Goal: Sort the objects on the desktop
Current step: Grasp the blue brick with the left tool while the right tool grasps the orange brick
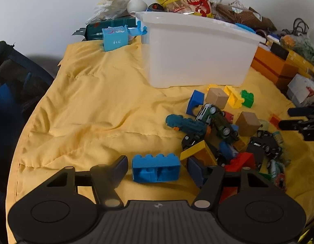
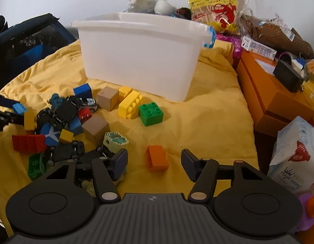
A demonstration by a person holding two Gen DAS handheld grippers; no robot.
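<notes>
We log the left gripper (image 1: 157, 167), jaws wide around a blue plastic studded brick (image 1: 156, 167), ungrasped. Right gripper (image 2: 154, 162), jaws wide around a small orange plastic brick (image 2: 157, 158). White translucent plastic bin (image 2: 140, 59) behind; mixed toy pile (image 1: 228, 134) unsorted on the yellow cloth (image 1: 91, 109). Sorting barely begun, we judge.

A lived-in home, yellow quilt (image 1: 91, 105) spread over a surface, snack bag (image 2: 216, 10) and baby-product pack (image 2: 295, 158) crowded along the far and right edges
</notes>
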